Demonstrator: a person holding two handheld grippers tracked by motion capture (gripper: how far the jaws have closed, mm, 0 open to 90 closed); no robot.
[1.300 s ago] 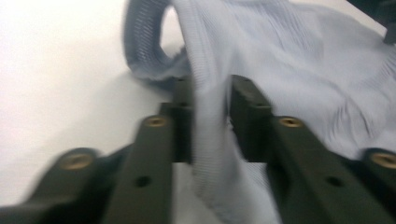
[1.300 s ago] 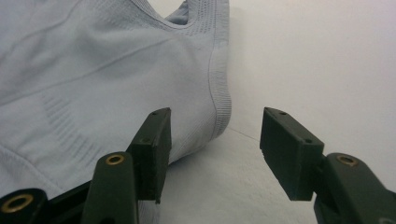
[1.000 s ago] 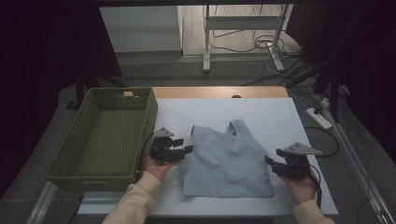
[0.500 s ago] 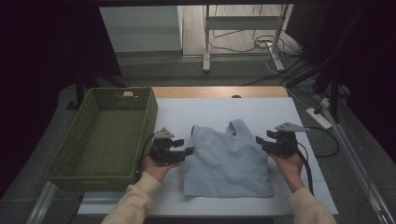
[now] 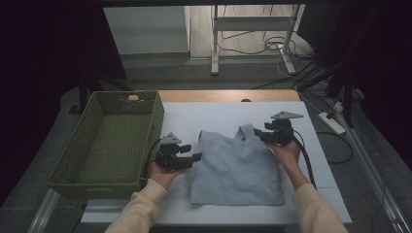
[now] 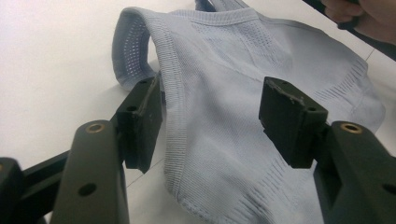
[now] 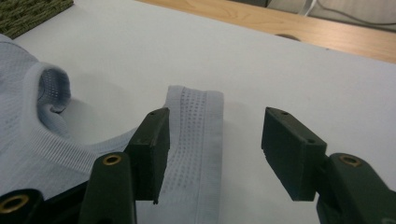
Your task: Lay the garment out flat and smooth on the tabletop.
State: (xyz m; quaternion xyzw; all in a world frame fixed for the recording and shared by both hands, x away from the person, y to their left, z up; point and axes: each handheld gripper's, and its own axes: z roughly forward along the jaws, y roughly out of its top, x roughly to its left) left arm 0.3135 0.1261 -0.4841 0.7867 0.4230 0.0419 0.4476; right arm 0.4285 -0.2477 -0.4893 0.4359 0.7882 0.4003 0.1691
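Closing in on the far shoulder strap (image 7: 196,140), the right gripper (image 5: 266,136) has its jaws parted and unclenched, the strap lying flat between them, running straight away from the hand. Over at the pale blue top's (image 5: 238,167) near side edge, the left gripper (image 5: 194,158) also stands released, jaws straddling the ribbed armhole hem (image 6: 175,121) without pinching it. Spread on the white table (image 5: 209,116) beside the green basket (image 5: 116,145), the garment lies between both hands.

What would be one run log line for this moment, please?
left gripper: open, at top's left edge | right gripper: open, at strap | basket: left of top | top: flat on table
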